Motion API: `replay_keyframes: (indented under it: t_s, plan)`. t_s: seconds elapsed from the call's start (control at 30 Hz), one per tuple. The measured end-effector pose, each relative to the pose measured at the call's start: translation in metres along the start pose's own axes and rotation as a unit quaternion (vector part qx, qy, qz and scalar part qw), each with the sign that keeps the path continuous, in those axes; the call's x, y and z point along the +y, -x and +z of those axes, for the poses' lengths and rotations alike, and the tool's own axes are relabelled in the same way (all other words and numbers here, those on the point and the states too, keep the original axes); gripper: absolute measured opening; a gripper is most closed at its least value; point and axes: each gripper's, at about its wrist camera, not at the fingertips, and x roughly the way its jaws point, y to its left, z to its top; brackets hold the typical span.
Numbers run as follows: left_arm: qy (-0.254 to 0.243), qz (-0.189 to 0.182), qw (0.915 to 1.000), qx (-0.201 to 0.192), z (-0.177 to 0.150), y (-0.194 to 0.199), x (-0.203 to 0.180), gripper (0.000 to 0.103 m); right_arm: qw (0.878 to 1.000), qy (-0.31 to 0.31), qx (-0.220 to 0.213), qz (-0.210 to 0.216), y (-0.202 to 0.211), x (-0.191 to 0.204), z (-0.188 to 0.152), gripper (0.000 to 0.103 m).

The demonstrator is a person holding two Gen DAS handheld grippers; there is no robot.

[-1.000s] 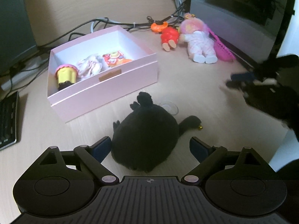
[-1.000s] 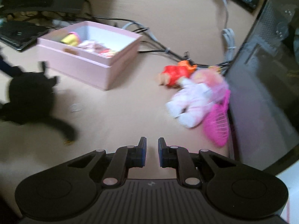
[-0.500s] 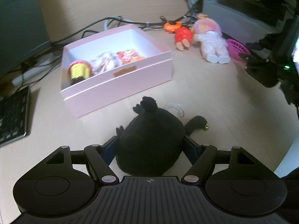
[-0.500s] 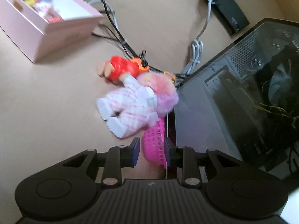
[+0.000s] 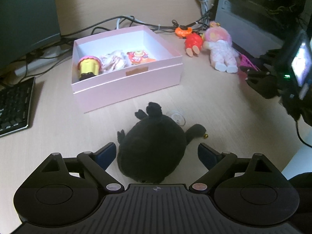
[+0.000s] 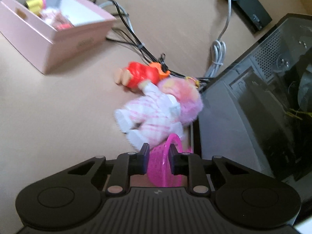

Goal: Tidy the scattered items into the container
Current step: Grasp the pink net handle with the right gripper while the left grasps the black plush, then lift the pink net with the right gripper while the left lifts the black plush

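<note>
The left gripper [image 5: 157,153] stood wide around a round black plush toy [image 5: 152,152] on the pale wooden worktop [image 5: 58,128]. The right gripper [image 6: 159,160] stood narrow astride a bright pink plastic basket [image 6: 165,167], whether touching I couldn't tell. Beyond sat the open pink cardboard box [image 5: 126,80], cables [image 5: 109,22] and a dark computer case [image 6: 253,97].

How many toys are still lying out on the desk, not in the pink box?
4: a black plush toy between the left gripper's open fingers, a red doll, a pink-haired doll beside it, and a pink plastic basket. Others may be hidden.
</note>
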Motion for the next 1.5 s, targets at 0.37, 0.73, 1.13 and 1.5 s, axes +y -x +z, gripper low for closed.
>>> replay_keyframes:
  t_s: [0.37,0.73,1.13,1.5]
  plan:
    - [-0.024,0.002,0.9997,0.006,0.002,-0.013,-0.003,0.097,0.992,0.008,-0.016,0.129,0.087,0.049,-0.01,0.015]
    - [-0.048,-0.004,0.9987,0.018,-0.006,-0.015,-0.003,0.098,0.975,-0.18,0.01,0.133,0.082,-0.007,-0.014,0.081]
    - [-0.063,0.004,0.9979,0.014,-0.008,-0.008,-0.002,0.098,0.933,-0.313,0.074,0.16,0.019,-0.035,-0.028,0.083]
    - [-0.06,0.024,0.9979,0.003,-0.004,-0.027,-0.012,0.081,0.946,-0.253,0.049,0.198,0.05,-0.011,-0.018,0.083]
